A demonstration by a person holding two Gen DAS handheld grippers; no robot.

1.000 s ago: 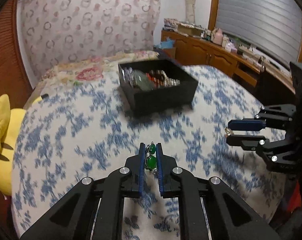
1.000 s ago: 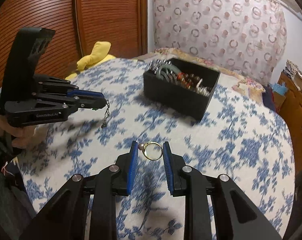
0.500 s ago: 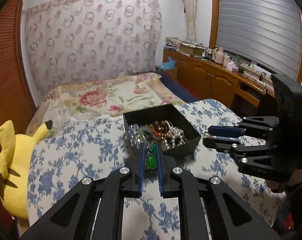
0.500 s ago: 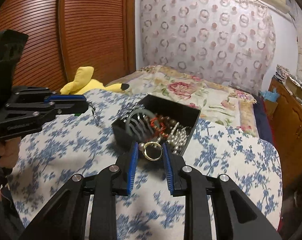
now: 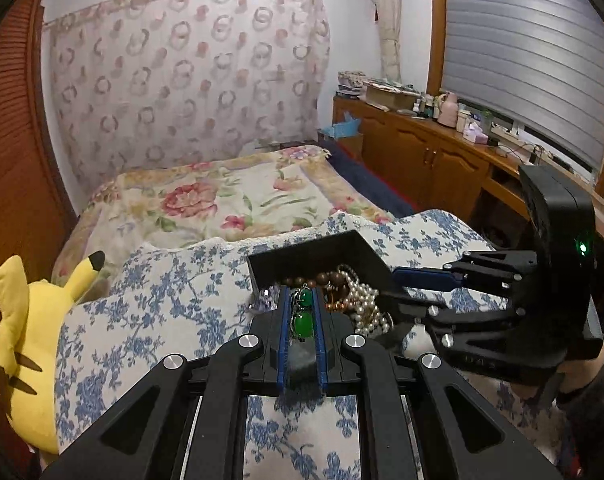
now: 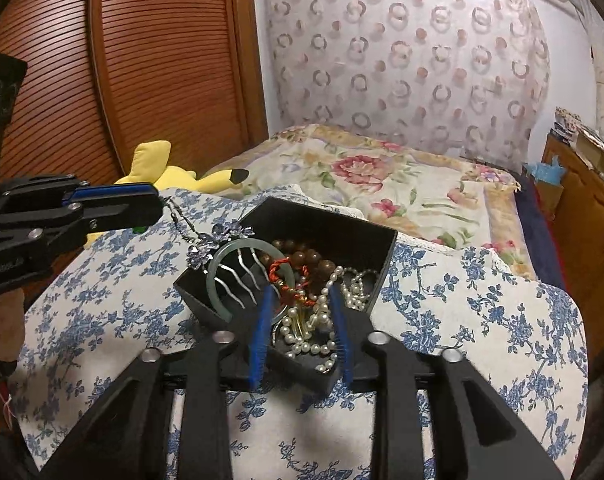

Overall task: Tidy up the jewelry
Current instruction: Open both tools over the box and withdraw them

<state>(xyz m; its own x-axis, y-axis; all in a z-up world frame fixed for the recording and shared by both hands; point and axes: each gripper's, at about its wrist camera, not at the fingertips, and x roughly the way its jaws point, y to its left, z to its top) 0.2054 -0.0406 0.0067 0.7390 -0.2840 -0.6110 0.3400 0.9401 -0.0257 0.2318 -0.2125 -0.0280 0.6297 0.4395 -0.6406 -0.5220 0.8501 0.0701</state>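
A black jewelry box (image 6: 366, 236) stands on the blue-flowered cloth, filled with a jade bangle (image 6: 222, 256), a silver hair comb, brown beads and pearls (image 6: 322, 320). My left gripper (image 5: 301, 300) is shut on a green-stone chain bracelet (image 5: 302, 322), at the box's near left edge (image 5: 262, 276). In the right wrist view its chain (image 6: 182, 218) hangs over the box corner. My right gripper (image 6: 300, 300) is open over the box; the gold ring is no longer between its fingers and I cannot pick it out among the jewelry.
A yellow plush toy (image 5: 26, 340) lies at the left edge of the cloth-covered table (image 6: 482, 320). A flowered bed (image 5: 222, 196) lies behind. A wooden cabinet (image 5: 422, 160) runs along the right, a wooden slatted door (image 6: 162, 80) along the left.
Both grippers moved forward to the box. My right gripper opened wider and the gold ring left its fingers. My left gripper still holds the green bracelet.
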